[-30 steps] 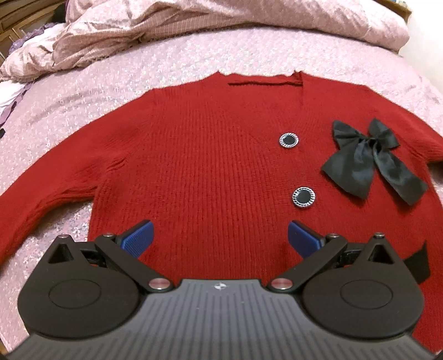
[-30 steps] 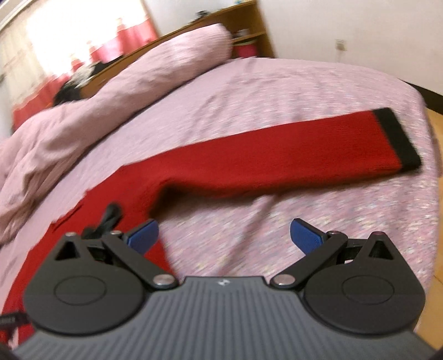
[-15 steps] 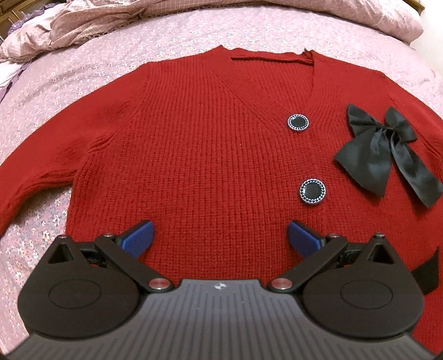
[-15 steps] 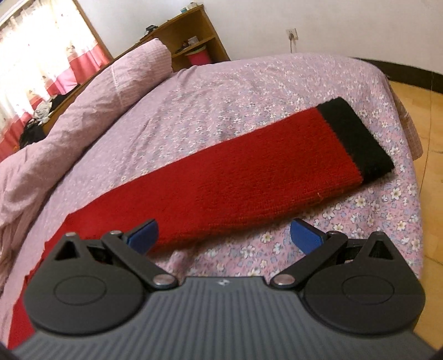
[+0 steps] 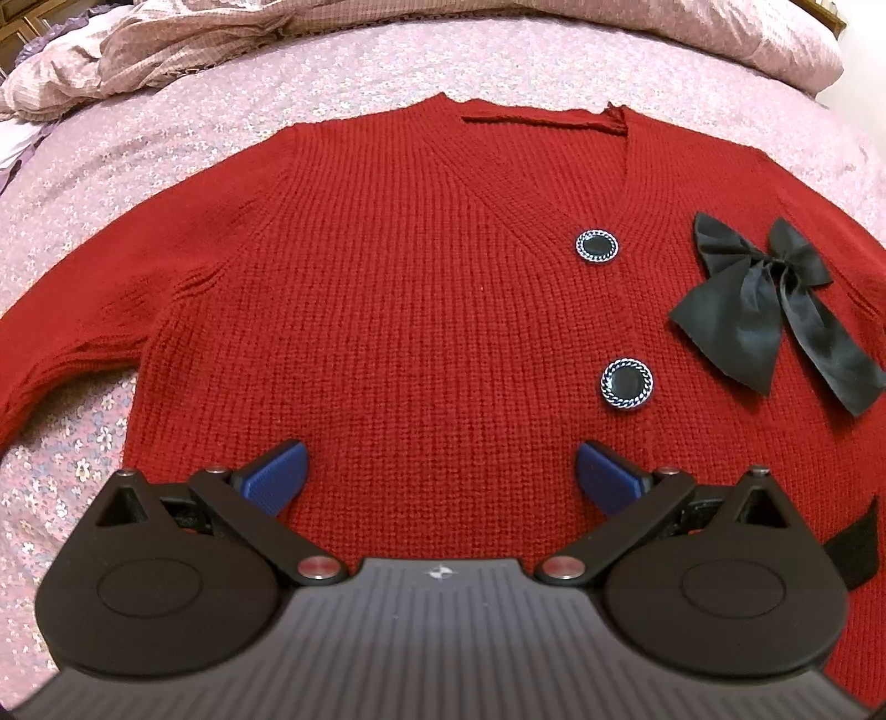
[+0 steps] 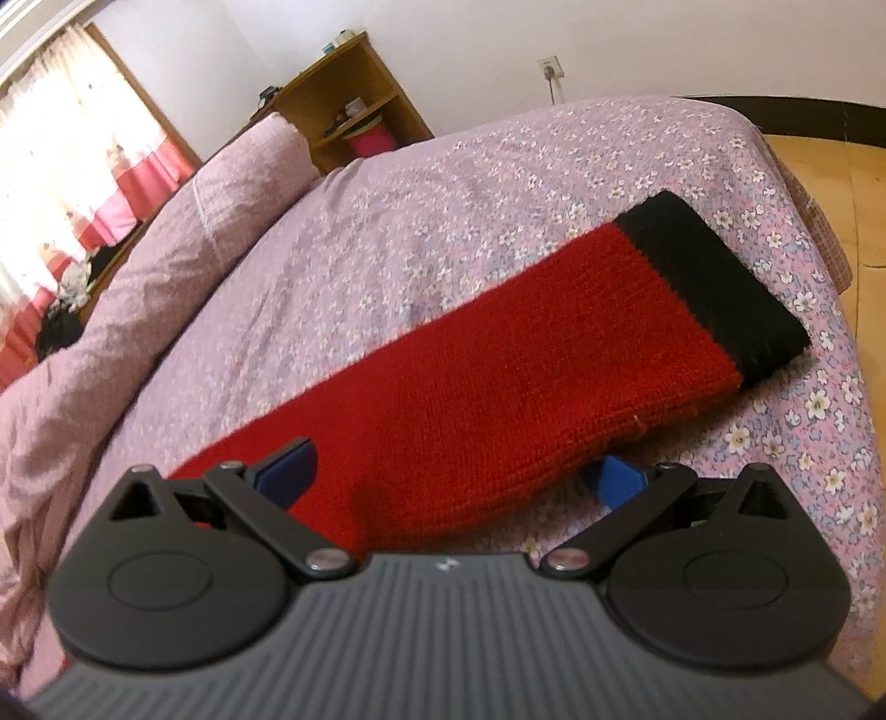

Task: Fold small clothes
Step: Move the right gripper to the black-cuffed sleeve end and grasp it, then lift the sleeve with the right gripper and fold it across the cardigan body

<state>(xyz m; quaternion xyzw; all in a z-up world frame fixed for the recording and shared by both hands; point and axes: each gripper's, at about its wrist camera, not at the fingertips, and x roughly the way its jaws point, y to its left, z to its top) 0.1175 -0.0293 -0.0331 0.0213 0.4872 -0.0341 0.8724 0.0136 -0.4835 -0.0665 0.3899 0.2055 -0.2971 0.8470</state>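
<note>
Cardigan [image 5: 398, 288], red knit, lies flat and face up on the bed [image 5: 138, 155]. We see our left gripper [image 5: 440, 471] above its lower front, fingers apart and empty. Our right gripper [image 6: 454, 471] straddles the sleeve [image 6: 498, 376], fingers apart, near the bed's far corner. A crumpled duvet [image 5: 166, 50] lies beyond the collar; a wooden shelf [image 6: 354, 116] stands against the wall.

My right claw [image 6: 451, 471] gapes around the red sleeve [image 6: 498, 399], black cuff [image 6: 714, 277], on the bed [image 6: 443, 188].
</note>
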